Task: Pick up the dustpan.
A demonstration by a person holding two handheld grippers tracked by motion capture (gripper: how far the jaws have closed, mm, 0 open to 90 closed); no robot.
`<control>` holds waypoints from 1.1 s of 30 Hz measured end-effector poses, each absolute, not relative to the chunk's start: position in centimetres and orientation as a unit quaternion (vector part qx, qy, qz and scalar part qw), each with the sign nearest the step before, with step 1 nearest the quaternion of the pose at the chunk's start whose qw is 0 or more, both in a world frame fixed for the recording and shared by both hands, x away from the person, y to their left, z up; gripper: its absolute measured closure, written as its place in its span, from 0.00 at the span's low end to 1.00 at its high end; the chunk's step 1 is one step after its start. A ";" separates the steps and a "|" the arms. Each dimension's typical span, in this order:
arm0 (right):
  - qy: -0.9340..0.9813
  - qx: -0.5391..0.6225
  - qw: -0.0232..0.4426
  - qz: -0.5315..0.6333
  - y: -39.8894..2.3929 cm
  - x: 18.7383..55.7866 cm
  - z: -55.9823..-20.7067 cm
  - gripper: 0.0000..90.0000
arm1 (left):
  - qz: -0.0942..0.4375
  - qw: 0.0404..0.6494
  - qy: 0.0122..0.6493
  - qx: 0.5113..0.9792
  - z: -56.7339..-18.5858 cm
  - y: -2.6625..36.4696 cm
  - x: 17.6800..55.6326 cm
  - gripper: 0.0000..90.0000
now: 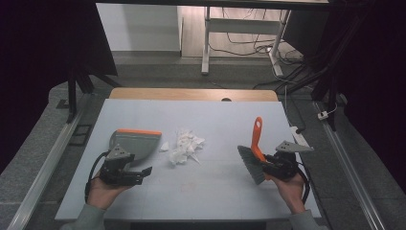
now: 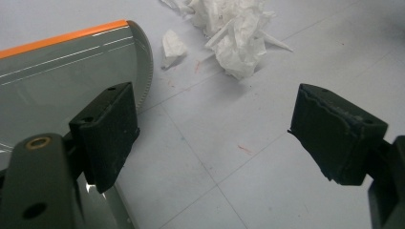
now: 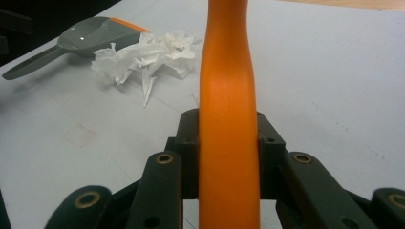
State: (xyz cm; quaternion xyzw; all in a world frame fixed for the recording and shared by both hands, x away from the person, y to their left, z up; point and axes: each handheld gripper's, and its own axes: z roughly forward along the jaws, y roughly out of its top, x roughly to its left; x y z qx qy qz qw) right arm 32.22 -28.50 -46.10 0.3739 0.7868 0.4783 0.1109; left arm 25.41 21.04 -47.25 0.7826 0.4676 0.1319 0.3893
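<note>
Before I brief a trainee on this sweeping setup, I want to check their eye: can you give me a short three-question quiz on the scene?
1. True or false: the right gripper is shut on the brush's orange handle.
2. What lies between the dustpan and the brush on the table?
A. a sponge
B. a pile of white paper scraps
C. a cup
3. How do the left gripper's jaws stand, and is the dustpan's handle between them?

Key
1. True.
2. B, the paper scraps.
3. Open and wide apart; one jaw hangs over the pan's rear edge, with bare table between them, so the dustpan is not yet gripped.
</note>
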 end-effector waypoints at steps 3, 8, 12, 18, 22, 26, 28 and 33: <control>0.786 0.374 0.110 0.479 -28.5 32.2 -46.0 0.78 | 0.131 0.383 0.465 0.787 -46.7 21.0 25.5 0.19; 0.786 0.375 0.112 0.478 -28.5 32.2 -45.9 0.78 | 0.132 0.374 0.463 0.793 -45.8 20.9 25.7 0.19; 0.787 0.375 0.113 0.478 -28.5 32.2 -46.0 0.78 | 0.134 0.367 0.466 0.794 -45.1 20.8 26.0 0.18; 0.787 0.375 0.112 0.477 -28.4 32.2 -46.0 0.78 | 0.128 0.354 0.467 0.800 -44.5 21.0 26.9 0.18; 0.787 0.375 0.112 0.476 -28.4 32.2 -46.0 0.78 | 0.129 0.344 0.465 0.805 -44.2 21.3 27.5 0.18; 0.787 0.375 0.112 0.476 -28.5 32.2 -46.1 0.78 | 0.133 0.341 0.484 0.795 -44.2 22.1 28.0 0.18; 0.788 0.377 0.113 0.473 -28.5 32.2 -46.1 0.78 | 0.132 0.336 0.500 0.787 -44.5 22.6 28.1 0.18; 0.790 0.376 0.112 0.471 -28.4 32.3 -46.2 0.78 | 0.123 0.320 0.536 0.771 -45.3 23.7 28.3 0.16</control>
